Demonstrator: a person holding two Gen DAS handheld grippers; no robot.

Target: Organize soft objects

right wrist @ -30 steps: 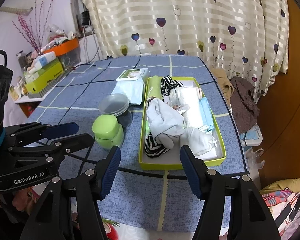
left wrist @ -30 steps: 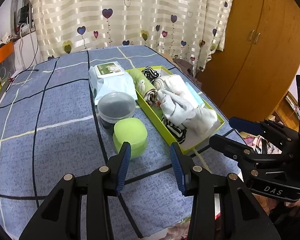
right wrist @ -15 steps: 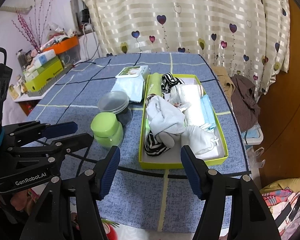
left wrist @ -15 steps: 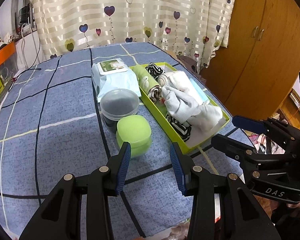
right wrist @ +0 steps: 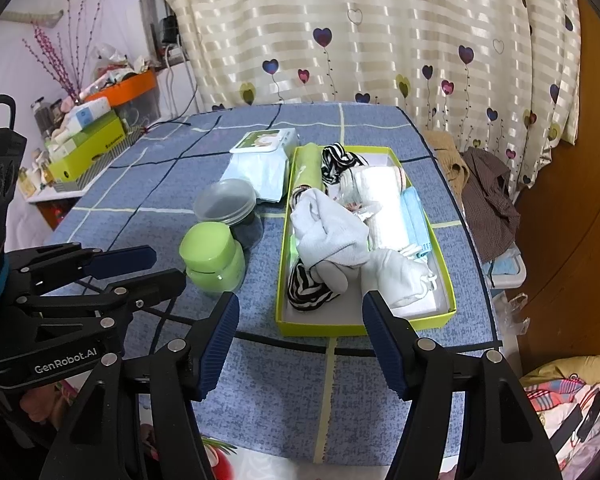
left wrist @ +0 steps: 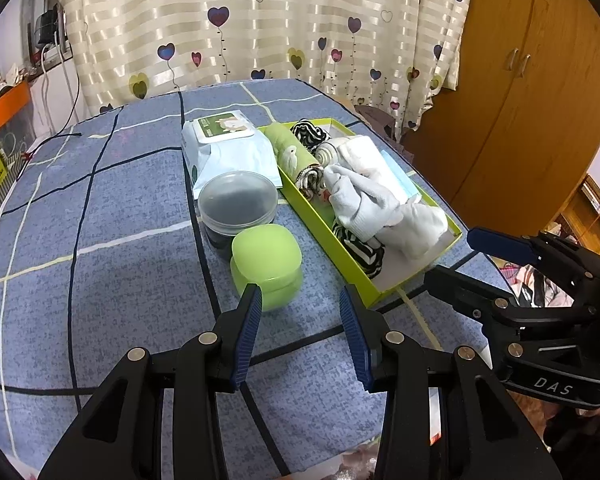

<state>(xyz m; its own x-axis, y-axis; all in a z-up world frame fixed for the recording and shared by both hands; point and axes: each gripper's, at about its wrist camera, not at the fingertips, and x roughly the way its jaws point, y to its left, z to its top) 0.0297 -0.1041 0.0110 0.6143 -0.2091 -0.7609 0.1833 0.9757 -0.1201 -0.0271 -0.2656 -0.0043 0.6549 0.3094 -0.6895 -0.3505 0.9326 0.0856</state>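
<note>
A lime-green tray (right wrist: 447, 280) (left wrist: 324, 236) on the blue checked table holds several soft items: white socks (right wrist: 328, 232) (left wrist: 360, 200), a black-and-white striped sock (right wrist: 304, 288), a green roll (right wrist: 309, 168), a white folded cloth (right wrist: 380, 196) and a blue mask (right wrist: 416, 216). My left gripper (left wrist: 300, 304) is open and empty near the table's front edge, just before the green jar. My right gripper (right wrist: 300, 312) is open and empty in front of the tray's near end. Each gripper shows in the other's view, the right one (left wrist: 456, 256) and the left one (right wrist: 168, 268).
A green lidded jar (left wrist: 266, 264) (right wrist: 212, 256), a clear tub with dark contents (left wrist: 238, 204) (right wrist: 228, 208) and a wipes pack (left wrist: 228, 148) (right wrist: 264, 156) stand left of the tray. Clothes (right wrist: 484, 188) lie beyond the table's right edge, a wardrobe (left wrist: 532, 92) further right, cluttered shelves (right wrist: 88, 136) left.
Both grippers have drawn back a little and stayed open. The jar and tray sit slightly farther in both views. Nothing on the table has moved.
</note>
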